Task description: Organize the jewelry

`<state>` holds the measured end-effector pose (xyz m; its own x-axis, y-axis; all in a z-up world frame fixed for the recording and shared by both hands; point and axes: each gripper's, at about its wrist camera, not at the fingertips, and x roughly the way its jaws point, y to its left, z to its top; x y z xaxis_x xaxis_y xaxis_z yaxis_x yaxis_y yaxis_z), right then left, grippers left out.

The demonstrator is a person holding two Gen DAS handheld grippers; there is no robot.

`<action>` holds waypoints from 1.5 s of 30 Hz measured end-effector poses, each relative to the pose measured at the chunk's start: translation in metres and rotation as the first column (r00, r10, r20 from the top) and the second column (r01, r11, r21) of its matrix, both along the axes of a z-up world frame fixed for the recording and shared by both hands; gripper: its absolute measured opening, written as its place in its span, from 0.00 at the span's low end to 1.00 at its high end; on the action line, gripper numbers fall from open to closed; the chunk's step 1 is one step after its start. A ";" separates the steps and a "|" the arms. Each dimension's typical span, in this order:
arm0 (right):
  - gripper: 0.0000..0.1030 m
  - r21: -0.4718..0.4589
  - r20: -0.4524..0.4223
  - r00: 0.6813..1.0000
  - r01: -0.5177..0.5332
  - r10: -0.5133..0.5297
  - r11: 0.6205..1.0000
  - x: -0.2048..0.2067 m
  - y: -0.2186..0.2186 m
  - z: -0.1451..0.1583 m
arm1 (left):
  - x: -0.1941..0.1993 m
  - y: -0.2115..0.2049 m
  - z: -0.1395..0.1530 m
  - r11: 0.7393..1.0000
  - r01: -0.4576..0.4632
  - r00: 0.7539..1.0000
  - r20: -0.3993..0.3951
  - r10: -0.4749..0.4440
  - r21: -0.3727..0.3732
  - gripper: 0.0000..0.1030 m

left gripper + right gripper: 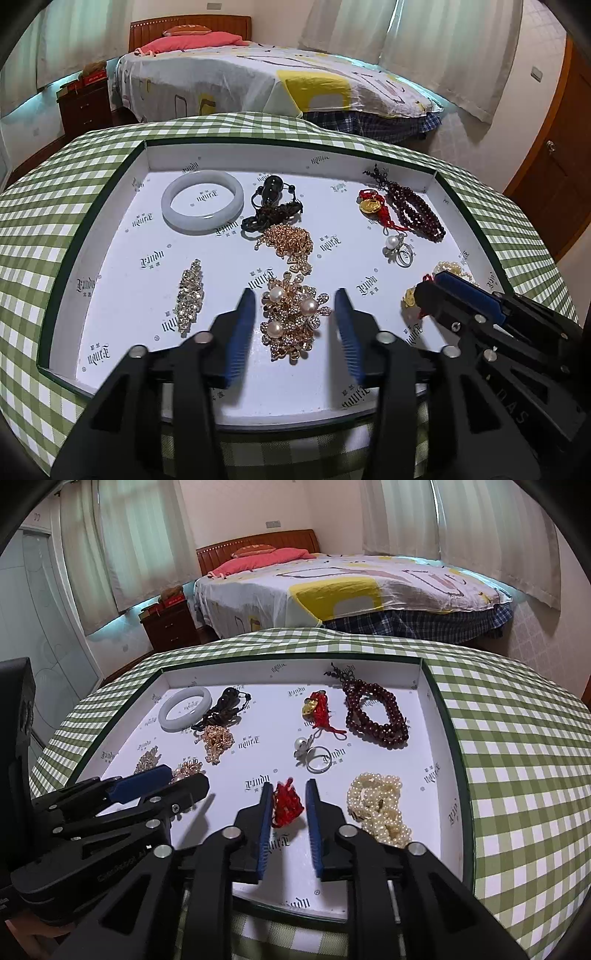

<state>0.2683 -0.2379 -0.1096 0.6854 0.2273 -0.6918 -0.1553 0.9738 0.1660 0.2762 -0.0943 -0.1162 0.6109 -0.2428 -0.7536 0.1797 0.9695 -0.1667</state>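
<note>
A shallow white tray [122, 236] holds the jewelry. A gold rhinestone brooch with pearls [291, 317] lies on the tray floor between the blue pads of my left gripper [295, 319], which is open and clear of it on both sides. In the right wrist view a red knotted cord charm [288, 805] rests on the tray between the pads of my right gripper [290, 808]. Its jaws stand narrowly apart and open, with the charm nearly filling the gap. From the left wrist view, the charm's gold piece [409, 298] shows beside the right gripper [430, 286].
Also in the tray are a white bangle [202, 201], a black cord pendant [271, 206], a gold chain [290, 240], a rhinestone clip [189, 295], dark red beads [376, 716], a second red-cord gold charm [316, 707], a pearl ring [314, 757] and a pearl strand [380, 805]. Green checked cloth [517, 775] surrounds it.
</note>
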 end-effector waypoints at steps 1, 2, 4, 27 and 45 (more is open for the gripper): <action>0.25 0.000 0.002 1.000 0.001 -0.001 1.000 -0.001 0.000 0.000 | 0.000 0.000 0.000 1.000 0.001 1.000 0.001 -0.001 -0.001 0.46; 0.26 -0.001 0.004 1.000 0.002 -0.002 1.000 -0.001 0.000 0.000 | -0.001 0.000 0.000 1.000 0.002 1.000 0.002 -0.002 -0.001 0.46; 0.28 -0.002 0.005 1.000 0.001 -0.001 1.000 -0.002 0.000 0.001 | -0.001 0.000 0.001 1.000 0.006 1.000 0.003 -0.006 0.001 0.48; 0.71 -0.015 0.067 0.996 0.054 -0.053 0.998 -0.033 -0.011 0.025 | -0.037 0.013 0.033 0.993 -0.075 0.992 0.112 0.065 0.087 0.82; 0.81 -0.026 0.108 0.989 0.101 -0.097 0.995 -0.108 -0.016 0.063 | -0.129 0.046 0.092 0.988 -0.143 0.974 0.183 0.131 0.054 0.89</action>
<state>0.1606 -0.2541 -0.0470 0.7739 0.1339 -0.6190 -0.0730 0.9897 0.1228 0.1477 -0.0479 -0.0245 0.7608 -0.1004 -0.6412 0.0653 0.9948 -0.0782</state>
